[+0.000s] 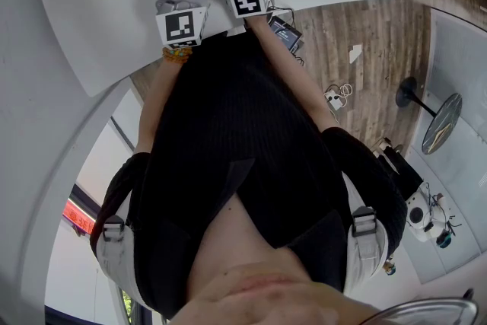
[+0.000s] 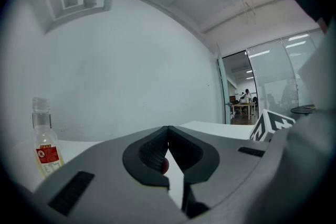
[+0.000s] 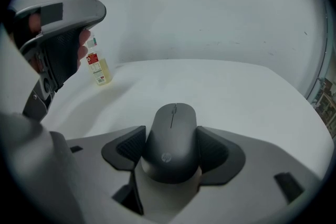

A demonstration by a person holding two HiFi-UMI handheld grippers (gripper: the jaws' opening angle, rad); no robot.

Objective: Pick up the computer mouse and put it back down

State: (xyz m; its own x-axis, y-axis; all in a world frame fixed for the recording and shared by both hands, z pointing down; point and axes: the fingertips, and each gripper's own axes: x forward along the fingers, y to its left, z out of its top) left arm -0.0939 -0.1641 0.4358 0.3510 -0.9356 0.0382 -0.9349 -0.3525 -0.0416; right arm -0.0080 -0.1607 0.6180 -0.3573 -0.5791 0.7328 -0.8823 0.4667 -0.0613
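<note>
The right gripper [image 3: 171, 135] jaws clasp the mouse [image 3: 170, 149] by its sides, lengthwise between them. The left gripper [image 2: 168, 132] jaws are pressed together, empty.

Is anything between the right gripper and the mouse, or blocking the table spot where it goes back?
Nothing visible. The right gripper has its jaws closed on the sides of the mouse, and the table around it is bare; the bottle stands far to the left.
</note>
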